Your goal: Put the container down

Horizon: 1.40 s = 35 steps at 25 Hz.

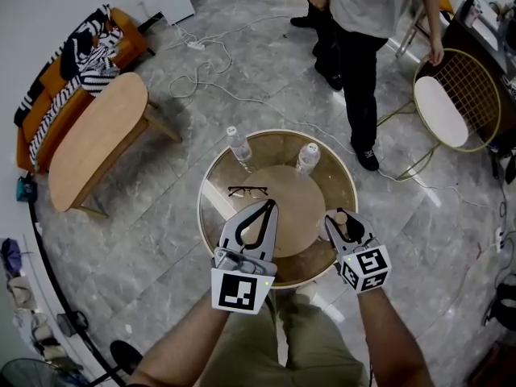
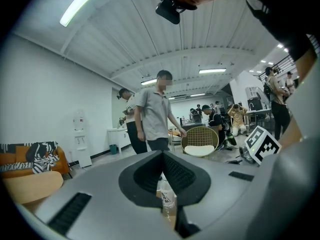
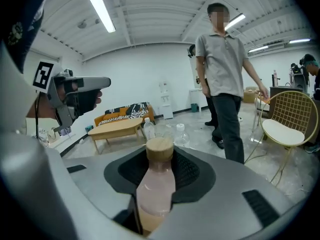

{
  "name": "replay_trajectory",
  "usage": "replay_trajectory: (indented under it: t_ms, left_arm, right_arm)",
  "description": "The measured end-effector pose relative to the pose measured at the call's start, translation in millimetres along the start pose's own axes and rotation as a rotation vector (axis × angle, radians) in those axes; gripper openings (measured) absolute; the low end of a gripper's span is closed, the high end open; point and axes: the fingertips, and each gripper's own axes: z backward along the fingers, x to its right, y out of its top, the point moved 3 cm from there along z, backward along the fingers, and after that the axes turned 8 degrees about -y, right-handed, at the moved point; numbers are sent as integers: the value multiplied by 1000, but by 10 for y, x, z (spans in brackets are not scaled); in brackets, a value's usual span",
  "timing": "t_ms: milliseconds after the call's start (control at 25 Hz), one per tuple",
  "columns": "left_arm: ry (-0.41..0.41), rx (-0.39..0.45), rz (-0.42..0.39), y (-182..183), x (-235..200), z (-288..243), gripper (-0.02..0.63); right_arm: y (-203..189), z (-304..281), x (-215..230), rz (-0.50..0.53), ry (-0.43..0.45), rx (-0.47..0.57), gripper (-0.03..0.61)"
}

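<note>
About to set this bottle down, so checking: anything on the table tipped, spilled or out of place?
Nothing stands out. Both water bottles stand upright, the glasses lie flat on the round table, and no spill shows. The right gripper grips the capped bottle.

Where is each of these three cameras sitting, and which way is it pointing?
Head view: on the person's head, looking steeply down at the round table; both forearms and legs show.
Left gripper view: on the left gripper, looking forward along its closed jaws at a standing person.
Right gripper view: on the right gripper, looking along jaws clamped on a tan-capped bottle.
Shared: both gripper views show that person and the yellow wire chair.
</note>
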Motion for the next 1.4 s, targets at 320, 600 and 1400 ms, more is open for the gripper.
replay_trajectory:
  t_ms: [320, 600, 1400]
  left_arm:
    - [23, -6, 47, -356, -119, -186, 15]
    - [27, -12, 63, -610, -210, -290, 15]
    - [-4, -40, 73, -964, -385, -530, 15]
  right_arm:
    - [-345, -388, 31, 69, 10, -45, 149]
    - [-558, -727, 107, 71, 5, -85, 149]
    - [-1314, -1357, 282, 79, -26, -255, 149]
